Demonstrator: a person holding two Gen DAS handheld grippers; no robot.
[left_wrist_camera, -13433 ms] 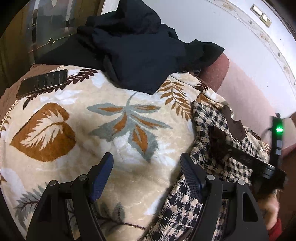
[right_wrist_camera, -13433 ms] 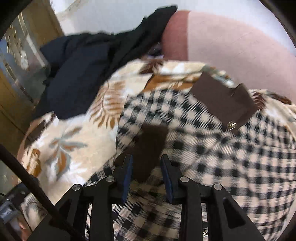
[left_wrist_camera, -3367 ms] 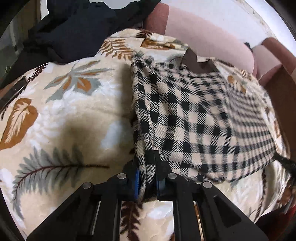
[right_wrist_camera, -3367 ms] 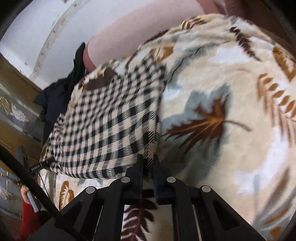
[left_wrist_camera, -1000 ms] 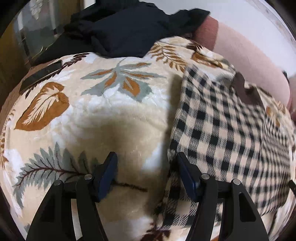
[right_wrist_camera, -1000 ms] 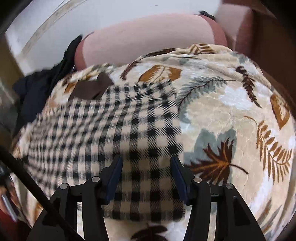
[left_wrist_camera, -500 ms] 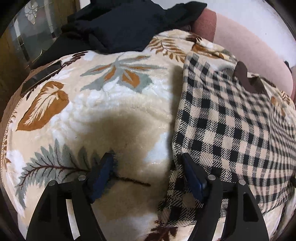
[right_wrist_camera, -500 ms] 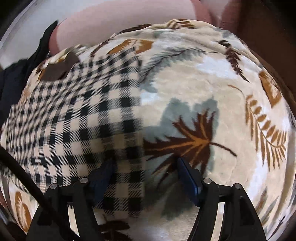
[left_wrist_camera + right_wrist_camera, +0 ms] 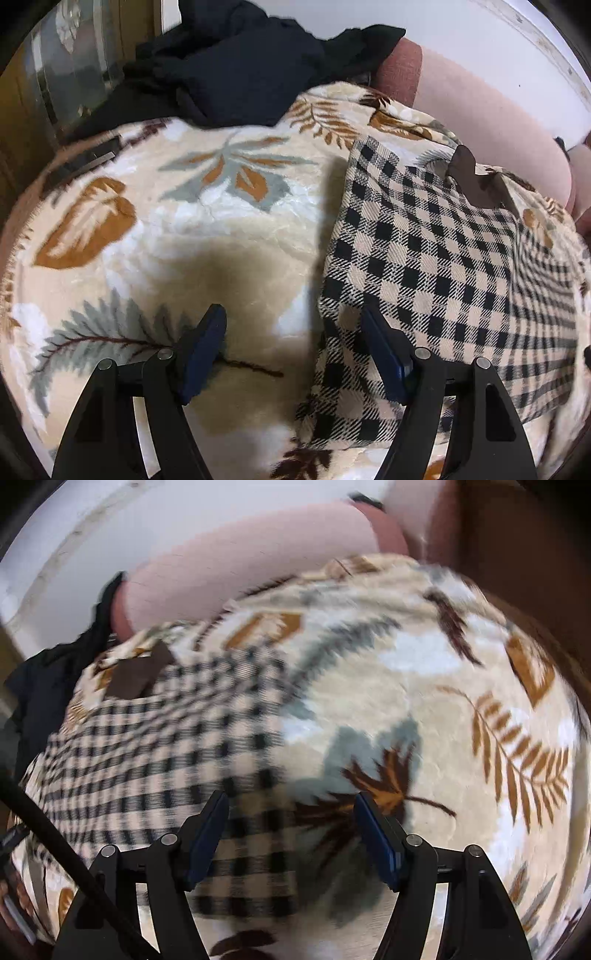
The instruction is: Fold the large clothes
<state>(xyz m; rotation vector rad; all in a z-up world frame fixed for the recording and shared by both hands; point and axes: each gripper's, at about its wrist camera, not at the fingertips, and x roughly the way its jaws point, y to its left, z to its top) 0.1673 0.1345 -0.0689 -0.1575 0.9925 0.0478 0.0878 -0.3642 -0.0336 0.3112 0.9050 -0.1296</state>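
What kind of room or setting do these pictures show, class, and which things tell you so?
Probably a home bedroom or living room: a leaf-print plush blanket covers soft furniture with pink cushions, and a checked garment and dark clothes lie on it.

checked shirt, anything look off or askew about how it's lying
Mostly tidy: the checked shirt lies flat on the blanket. Only its brown collar sticks out crumpled at the far edge.

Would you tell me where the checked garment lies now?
The checked garment lies flat on the leaf blanket, right in the left wrist view, below the dark clothes.
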